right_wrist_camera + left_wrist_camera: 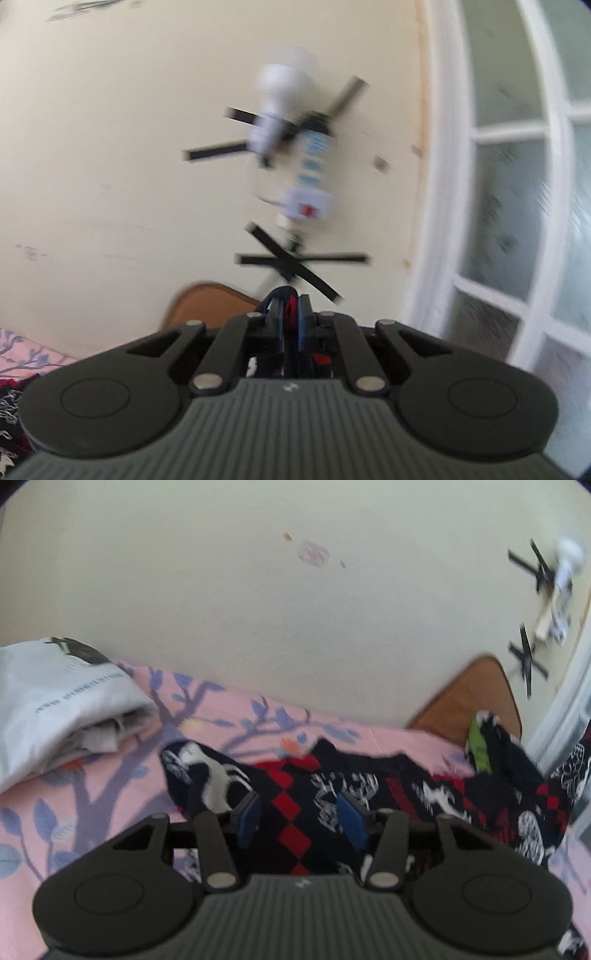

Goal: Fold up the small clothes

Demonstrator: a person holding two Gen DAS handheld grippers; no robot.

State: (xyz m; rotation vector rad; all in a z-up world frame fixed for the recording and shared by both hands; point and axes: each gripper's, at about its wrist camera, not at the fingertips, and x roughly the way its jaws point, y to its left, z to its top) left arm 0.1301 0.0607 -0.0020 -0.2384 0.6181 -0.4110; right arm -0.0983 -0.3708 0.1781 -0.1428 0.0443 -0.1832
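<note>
A black small garment (295, 794) with red diamonds and white prints lies spread on the pink floral bedsheet (110, 775). My left gripper (300, 819) hovers low over its near part, its blue pads (249, 818) apart and pressing on nothing. The garment's right side rises off the bed toward the frame edge, with a green label (479, 747) showing there. In the right wrist view my right gripper (291, 301) is shut on a pinch of that dark and red cloth, held high and facing the wall. More of the garment (9, 402) shows at the lower left.
A folded white garment (62, 709) lies on the bed at the left. A brown headboard (469, 701) stands by the cream wall. A power strip (314, 162) and a bulb are taped to the wall with black tape. A white-framed glass door (498, 184) is at the right.
</note>
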